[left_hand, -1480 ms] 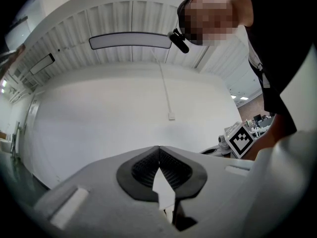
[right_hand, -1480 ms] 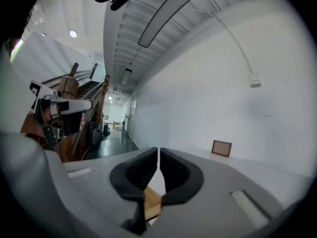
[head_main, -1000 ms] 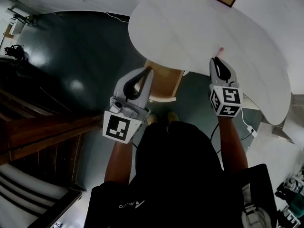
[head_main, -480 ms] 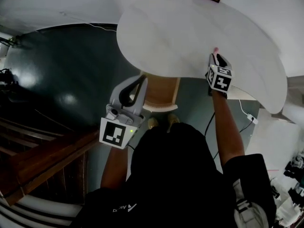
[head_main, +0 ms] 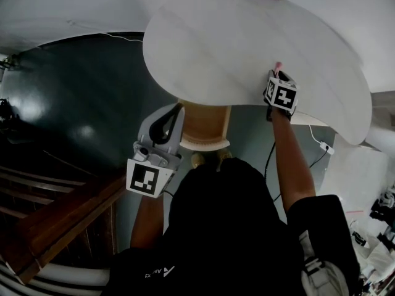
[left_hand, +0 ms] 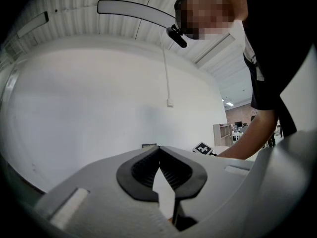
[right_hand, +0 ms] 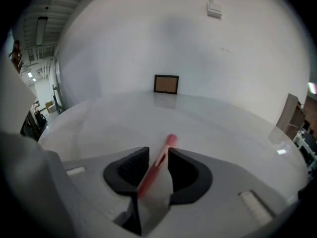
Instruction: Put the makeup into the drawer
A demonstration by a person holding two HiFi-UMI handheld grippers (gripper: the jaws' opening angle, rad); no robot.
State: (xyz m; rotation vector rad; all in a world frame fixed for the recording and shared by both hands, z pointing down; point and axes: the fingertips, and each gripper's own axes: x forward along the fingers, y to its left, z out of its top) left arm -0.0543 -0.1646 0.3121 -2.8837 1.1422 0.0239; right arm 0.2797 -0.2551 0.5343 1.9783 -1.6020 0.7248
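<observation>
Two grippers noted: the right gripper (right_hand: 158, 155) sits just inside the near edge of the round white table (head_main: 234, 36), its jaws just spread apart, and the pink makeup stick (right_hand: 159, 163) rests on the tabletop between them. The stick's long axis runs along the jaws, its far tip pointing across the wide tabletop toward a small framed picture (right_hand: 166, 84) at the far edge. The left gripper (left_hand: 159, 151) is clenched on nothing, off the table over the dark floor (head_main: 92, 91), beside the wooden drawer (head_main: 207, 125) under the near edge.
</observation>
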